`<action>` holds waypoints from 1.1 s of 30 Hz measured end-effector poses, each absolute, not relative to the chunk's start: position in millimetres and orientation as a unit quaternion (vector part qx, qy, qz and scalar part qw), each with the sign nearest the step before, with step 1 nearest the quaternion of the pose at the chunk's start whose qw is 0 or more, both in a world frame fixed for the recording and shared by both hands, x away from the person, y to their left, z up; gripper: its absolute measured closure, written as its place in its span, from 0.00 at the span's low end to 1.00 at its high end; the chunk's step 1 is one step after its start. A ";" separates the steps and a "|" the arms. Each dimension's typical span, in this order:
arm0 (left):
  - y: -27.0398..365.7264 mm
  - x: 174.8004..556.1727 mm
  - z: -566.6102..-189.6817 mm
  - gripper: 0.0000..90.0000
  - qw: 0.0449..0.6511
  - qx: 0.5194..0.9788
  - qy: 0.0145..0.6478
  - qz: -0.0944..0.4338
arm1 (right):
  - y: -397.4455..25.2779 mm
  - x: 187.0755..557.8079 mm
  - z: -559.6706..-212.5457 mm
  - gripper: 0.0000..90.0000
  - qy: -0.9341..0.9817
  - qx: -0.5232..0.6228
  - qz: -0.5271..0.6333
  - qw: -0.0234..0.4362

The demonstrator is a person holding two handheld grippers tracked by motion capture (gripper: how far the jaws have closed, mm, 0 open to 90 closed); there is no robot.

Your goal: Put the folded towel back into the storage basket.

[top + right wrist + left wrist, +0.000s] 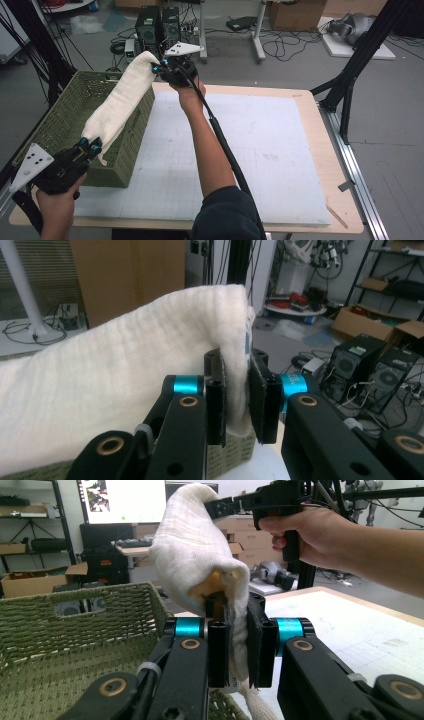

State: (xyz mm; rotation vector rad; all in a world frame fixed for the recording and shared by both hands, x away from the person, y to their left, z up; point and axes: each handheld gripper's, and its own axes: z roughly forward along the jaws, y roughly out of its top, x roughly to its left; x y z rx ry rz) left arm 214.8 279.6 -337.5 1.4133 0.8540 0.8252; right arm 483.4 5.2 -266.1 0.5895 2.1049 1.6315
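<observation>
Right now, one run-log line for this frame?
left tongs: shut on white cloth near end | right tongs: shut on far end | cloth: stretched in air over green basket | table

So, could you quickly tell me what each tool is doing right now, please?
Left tool: closed on one end of the white cloth.
Right tool: closed on the cloth's other end, held higher.

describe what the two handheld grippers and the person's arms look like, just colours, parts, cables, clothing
Both grippers are black, pistol-gripped frames with flat black jaw pads, teal metallic collars behind the pads and brass-coloured pivot rings. The left gripper and right gripper each carry a grey three-cornered plate with small dark holes. A thick black cable trails from the right one. The person wears a dark sleeve; forearms are bare.
</observation>
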 end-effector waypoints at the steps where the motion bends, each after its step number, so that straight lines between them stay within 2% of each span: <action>1: 279.9 214.8 -337.6 0.90 0.603 0.609 0.371 0.357 | 7.9 484.0 -265.7 0.88 0.755 0.211 0.586 0.204; 15: 289.2 212.6 -338.2 0.90 0.602 0.599 0.382 0.363 | 31.0 491.7 -269.3 0.88 0.760 0.212 0.583 0.194; 33: 315.1 202.8 -337.3 0.90 0.588 0.580 0.406 0.391 | 86.9 500.8 -267.6 0.88 0.770 0.197 0.580 0.181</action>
